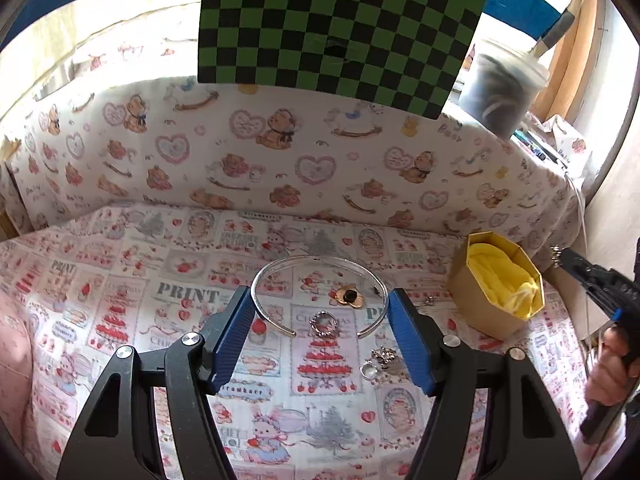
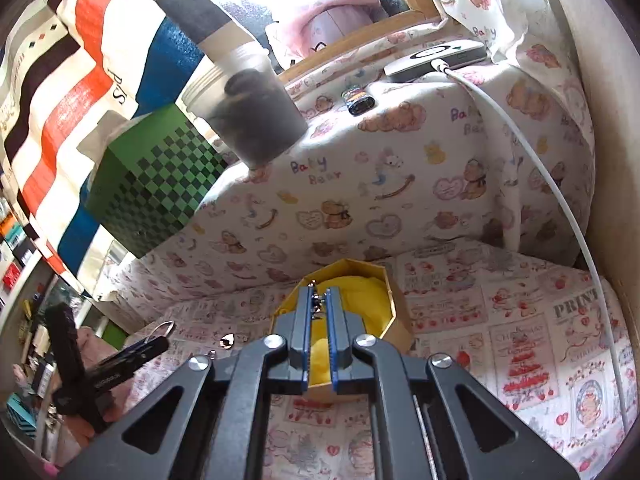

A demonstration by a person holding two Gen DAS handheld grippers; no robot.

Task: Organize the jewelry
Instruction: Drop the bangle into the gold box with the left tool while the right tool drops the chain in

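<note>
right wrist view looks straight down the right claw, whose jaws are pinched nearly together on a small silver trinket, maybe an earring or charm, though it is too small to name, held right over the open gold box with its yellow lining. no other jewelry shows inside the box from here, so the sorting looks barely begun: this piece seems to be the first on its way in, and it has not been let go yet. left wrist view shows the left claw standing open and empty above the printed cloth on the table, framing what is left to do: a silver open bangle lying flat, a gold flower brooch and a silver ring inside its curve, and a small cluster of silver pieces nearer the camera. the box sits well to the right of them, near the right claw.
</note>
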